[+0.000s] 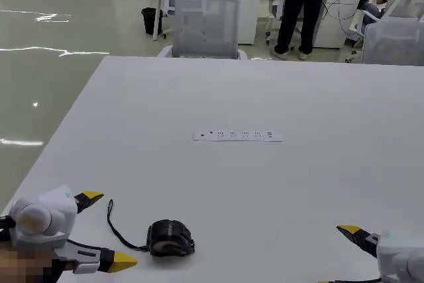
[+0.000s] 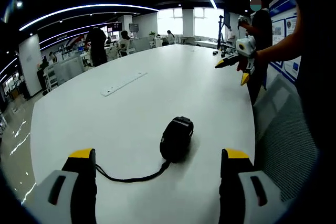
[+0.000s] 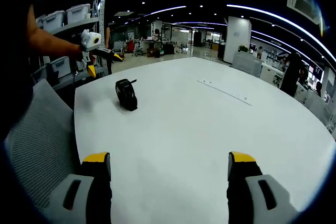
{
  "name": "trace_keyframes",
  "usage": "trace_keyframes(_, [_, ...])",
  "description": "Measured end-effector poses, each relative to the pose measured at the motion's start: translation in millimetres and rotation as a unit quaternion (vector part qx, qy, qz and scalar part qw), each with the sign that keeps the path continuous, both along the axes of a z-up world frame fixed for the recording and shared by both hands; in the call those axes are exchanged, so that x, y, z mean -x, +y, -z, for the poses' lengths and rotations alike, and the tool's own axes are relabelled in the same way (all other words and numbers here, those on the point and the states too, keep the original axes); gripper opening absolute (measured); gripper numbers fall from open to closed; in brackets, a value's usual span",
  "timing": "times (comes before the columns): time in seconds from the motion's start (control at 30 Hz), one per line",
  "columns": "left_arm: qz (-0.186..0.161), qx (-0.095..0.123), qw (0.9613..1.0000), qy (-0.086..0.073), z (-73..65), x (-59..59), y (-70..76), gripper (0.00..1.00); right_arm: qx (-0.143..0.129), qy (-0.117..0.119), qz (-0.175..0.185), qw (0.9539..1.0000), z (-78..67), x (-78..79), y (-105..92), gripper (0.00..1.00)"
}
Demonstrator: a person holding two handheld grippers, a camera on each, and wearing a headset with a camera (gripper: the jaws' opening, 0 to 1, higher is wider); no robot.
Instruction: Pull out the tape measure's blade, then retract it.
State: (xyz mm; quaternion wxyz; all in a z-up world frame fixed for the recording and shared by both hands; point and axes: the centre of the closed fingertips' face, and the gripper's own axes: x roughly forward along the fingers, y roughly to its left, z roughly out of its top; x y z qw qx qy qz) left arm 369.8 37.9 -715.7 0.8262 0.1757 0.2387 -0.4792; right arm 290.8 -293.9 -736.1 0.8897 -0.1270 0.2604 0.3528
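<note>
A black tape measure [image 1: 170,237] lies on the white table [image 1: 285,91] near its front edge, its blade fully inside and a black wrist cord [image 1: 116,225] curling off to the left. My left gripper [image 1: 108,228] is open just left of it, yellow tips either side of the cord, not touching the case. In the left gripper view the tape measure [image 2: 177,138] sits a little ahead of the open left gripper [image 2: 159,155]. My right gripper [image 1: 336,256] is open at the front right, far from the tape measure [image 3: 126,94], with nothing in the right gripper [image 3: 168,157].
A flat white power strip [image 1: 238,136] is set into the middle of the table. A grey mesh chair [image 1: 205,26] stands at the far edge, another at the right. A person in black [image 1: 301,4] stands by desks beyond.
</note>
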Motion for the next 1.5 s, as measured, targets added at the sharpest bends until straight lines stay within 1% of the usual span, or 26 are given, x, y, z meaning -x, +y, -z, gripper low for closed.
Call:
trace_keyframes(0.1, [0.011, -0.005, 0.9999, 0.0, 1.5, -7.0, -3.8, 0.98, 0.001, -0.002, -0.013, 0.9999, -1.1, -5.8, 7.2, 0.93])
trace_keyframes(0.23, [0.029, -0.015, 0.9994, 0.0, 3.7, -10.9, -11.8, 0.98, 0.003, -0.005, -0.029, 0.9996, -3.1, -14.5, 17.4, 0.93])
trace_keyframes(0.3, [0.037, -0.02, 0.9991, 0.004, 6.2, -12.6, -13.6, 0.98, 0.005, -0.004, -0.041, 0.9991, -3.0, -16.4, 22.8, 0.92])
trace_keyframes(0.37, [0.048, -0.028, 0.9984, 0.01, 10.1, -12.5, -16.9, 0.96, 0.012, -0.004, -0.056, 0.9984, -2.5, -18.5, 28.5, 0.92])
trace_keyframes(0.4, [0.053, -0.034, 0.998, 0.009, 11.2, -12.2, -19.8, 0.96, 0.015, -0.004, -0.065, 0.9978, -2.5, -19.9, 32.0, 0.92])
trace_keyframes(0.47, [0.058, -0.043, 0.9974, 0.004, 13.7, -14.3, -22.6, 0.99, 0.018, -0.005, -0.074, 0.9971, -3.5, -22.3, 36.6, 0.92])
trace_keyframes(0.53, [0.07, -0.054, 0.9961, 0.007, 16.6, -13.8, -26.1, 0.98, 0.019, -0.004, -0.084, 0.9963, -4.6, -25.6, 41.5, 0.91])
trace_keyframes(0.67, [0.084, -0.058, 0.9947, 0.014, 17.1, -14.9, -34.9, 0.97, 0.02, -0.005, -0.102, 0.9946, -6.5, -31.5, 52.2, 0.9])
trace_keyframes(0.8, [0.096, -0.061, 0.9934, 0.013, 16.7, -16.8, -41.8, 0.96, 0.024, -0.005, -0.117, 0.9928, -6.3, -35.0, 61.9, 0.89])
trace_keyframes(0.97, [0.119, -0.072, 0.9901, 0.021, 19.3, -13.2, -51.3, 0.91, 0.026, -0.004, -0.147, 0.9887, -5.9, -36.0, 80.3, 0.84])
trace_keyframes(1.13, [0.139, -0.082, 0.9865, 0.027, 23.2, -10.0, -63.1, 0.85, 0.029, -0.003, -0.176, 0.984, -3.3, -38.8, 99.6, 0.82])
trace_keyframes(1.23, [0.153, -0.094, 0.9833, 0.028, 27.8, -7.9, -68.8, 0.82, 0.031, -0.004, -0.192, 0.9809, -3.9, -41.7, 111.4, 0.81])
trace_keyframes(1.3, [0.158, -0.098, 0.9821, 0.029, 29.1, -6.7, -71.5, 0.81, 0.031, -0.004, -0.2, 0.9794, -3.7, -43.6, 116.8, 0.8])
trace_keyframes(1.37, [0.162, -0.104, 0.9807, 0.035, 31.8, -5.6, -73.3, 0.79, 0.033, -0.003, -0.211, 0.9769, -3.5, -44.8, 123.7, 0.79])
trace_keyframes(1.4, [0.166, -0.108, 0.9793, 0.04, 33.0, -3.6, -74.5, 0.75, 0.035, -0.002, -0.218, 0.9754, -3.1, -45.6, 127.5, 0.78])
trace_keyframes(1.43, [0.168, -0.109, 0.979, 0.04, 33.6, -3.6, -75.4, 0.72, 0.036, -0.002, -0.222, 0.9744, -2.3, -46.2, 129.9, 0.78])
trace_keyframes(1.5, [0.168, -0.111, 0.9786, 0.043, 35.7, -4.2, -77.3, 0.71, 0.039, -0.002, -0.231, 0.9721, -2.0, -48.2, 135.8, 0.77])
